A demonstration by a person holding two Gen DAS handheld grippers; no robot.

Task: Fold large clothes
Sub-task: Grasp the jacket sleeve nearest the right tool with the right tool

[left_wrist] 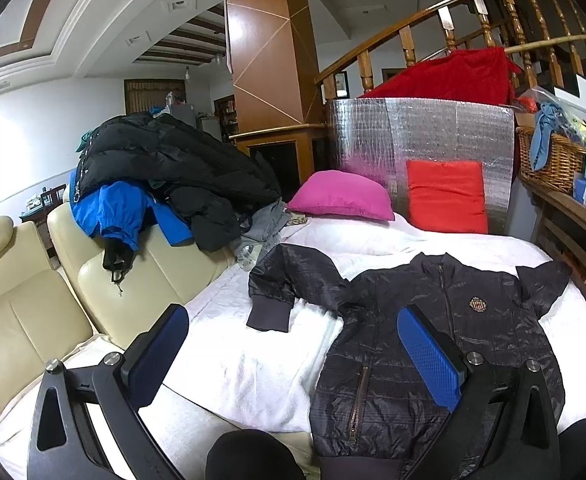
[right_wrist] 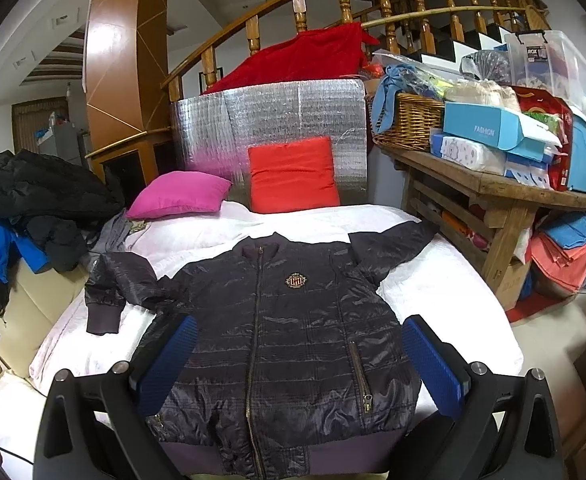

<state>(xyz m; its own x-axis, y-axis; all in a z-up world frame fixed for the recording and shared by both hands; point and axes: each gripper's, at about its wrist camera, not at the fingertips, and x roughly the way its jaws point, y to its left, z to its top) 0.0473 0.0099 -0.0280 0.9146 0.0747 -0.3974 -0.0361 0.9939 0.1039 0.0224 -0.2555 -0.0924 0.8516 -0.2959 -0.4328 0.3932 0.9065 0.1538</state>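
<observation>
A dark quilted zip jacket [right_wrist: 293,332] with a gold chest badge lies face up and spread flat on the white bed cover [right_wrist: 433,276]. It also shows in the left wrist view [left_wrist: 433,344]. Its left sleeve [left_wrist: 281,288] is bent, cuff toward the near side; the other sleeve [right_wrist: 393,244] stretches toward the wooden table. My left gripper [left_wrist: 293,344] is open and empty, above the jacket's left side and the bare cover. My right gripper [right_wrist: 299,354] is open and empty, centred above the jacket's lower half.
A pile of black and blue coats [left_wrist: 165,176] sits on the cream sofa [left_wrist: 25,320] at the left. A pink pillow [right_wrist: 181,194] and a red cushion [right_wrist: 293,174] lie at the bed's far end against a silver panel [right_wrist: 269,116]. A cluttered wooden table [right_wrist: 493,188] stands at the right.
</observation>
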